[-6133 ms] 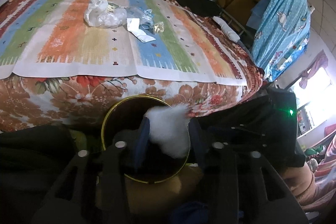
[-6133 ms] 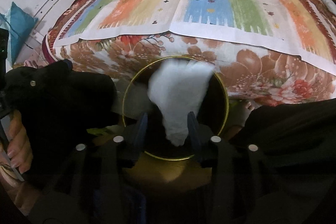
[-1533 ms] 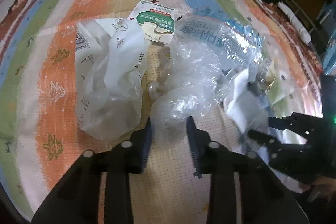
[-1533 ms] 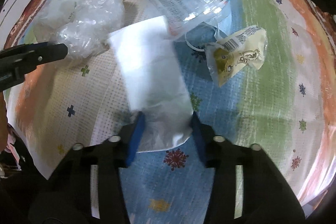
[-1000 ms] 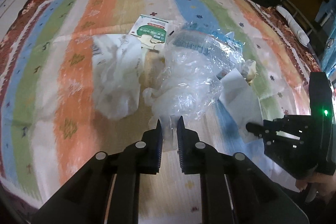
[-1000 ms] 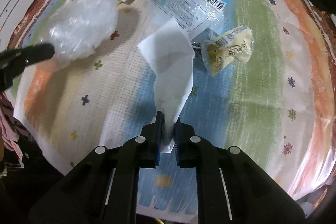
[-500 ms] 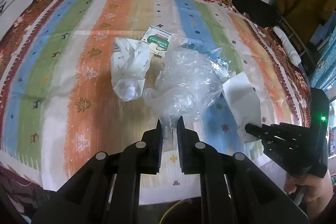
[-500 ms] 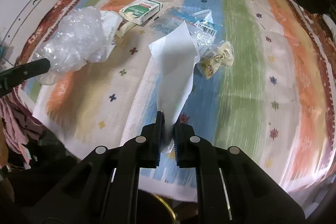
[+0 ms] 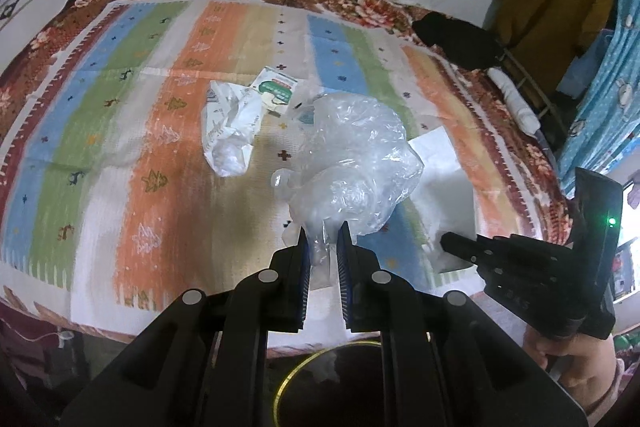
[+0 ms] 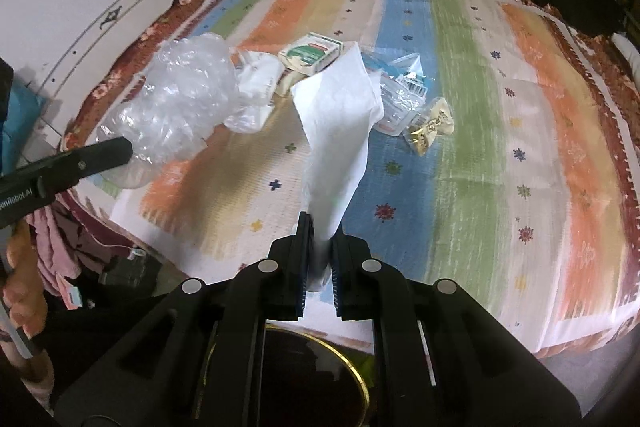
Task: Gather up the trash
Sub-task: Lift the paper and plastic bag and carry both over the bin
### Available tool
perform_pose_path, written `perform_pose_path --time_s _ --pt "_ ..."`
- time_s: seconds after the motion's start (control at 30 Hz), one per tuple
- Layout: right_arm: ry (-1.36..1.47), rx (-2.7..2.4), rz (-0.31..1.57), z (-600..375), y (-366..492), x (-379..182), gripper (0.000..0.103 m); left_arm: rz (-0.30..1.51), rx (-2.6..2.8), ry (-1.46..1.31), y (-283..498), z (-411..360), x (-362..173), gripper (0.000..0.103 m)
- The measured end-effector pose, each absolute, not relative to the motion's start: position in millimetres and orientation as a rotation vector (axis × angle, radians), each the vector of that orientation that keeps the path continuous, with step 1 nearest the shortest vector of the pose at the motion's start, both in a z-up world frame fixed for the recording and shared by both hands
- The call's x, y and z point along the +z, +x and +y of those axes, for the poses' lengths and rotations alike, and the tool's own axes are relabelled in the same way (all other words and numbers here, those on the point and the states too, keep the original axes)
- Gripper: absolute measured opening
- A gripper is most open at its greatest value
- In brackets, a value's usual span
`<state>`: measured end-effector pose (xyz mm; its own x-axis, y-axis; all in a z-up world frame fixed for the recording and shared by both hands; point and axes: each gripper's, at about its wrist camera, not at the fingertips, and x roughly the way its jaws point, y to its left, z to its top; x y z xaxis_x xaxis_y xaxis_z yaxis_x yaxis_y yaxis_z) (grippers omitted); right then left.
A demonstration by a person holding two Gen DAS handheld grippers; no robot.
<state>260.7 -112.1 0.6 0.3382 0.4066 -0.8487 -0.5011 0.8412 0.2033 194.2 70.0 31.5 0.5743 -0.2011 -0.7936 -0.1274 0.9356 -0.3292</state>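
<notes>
with the left gripper (image 9: 322, 241) clamped on the clear plastic bag (image 9: 352, 163) and the right gripper (image 10: 319, 241) pinching the white tissue (image 10: 340, 119), it's the carry step, both needing release over the near gold-rimmed bin (image 10: 352, 383).

Both grippers lifted the clear bag (image 9: 352, 163) and tissue (image 10: 340, 131) off the bed.

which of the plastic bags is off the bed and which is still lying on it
The clear crinkled bag is lifted, pinched in the left tool. The white printed bag lies on the bed, beside the green carton.
</notes>
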Motion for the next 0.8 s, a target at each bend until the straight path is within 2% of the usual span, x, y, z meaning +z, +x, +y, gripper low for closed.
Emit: perform_pose_path --time_s 0.8 --pt "-0.064 0.679 0.935 -140 167 34 0.009 0.851 -0.146 -0.417 107 49 45 0.012"
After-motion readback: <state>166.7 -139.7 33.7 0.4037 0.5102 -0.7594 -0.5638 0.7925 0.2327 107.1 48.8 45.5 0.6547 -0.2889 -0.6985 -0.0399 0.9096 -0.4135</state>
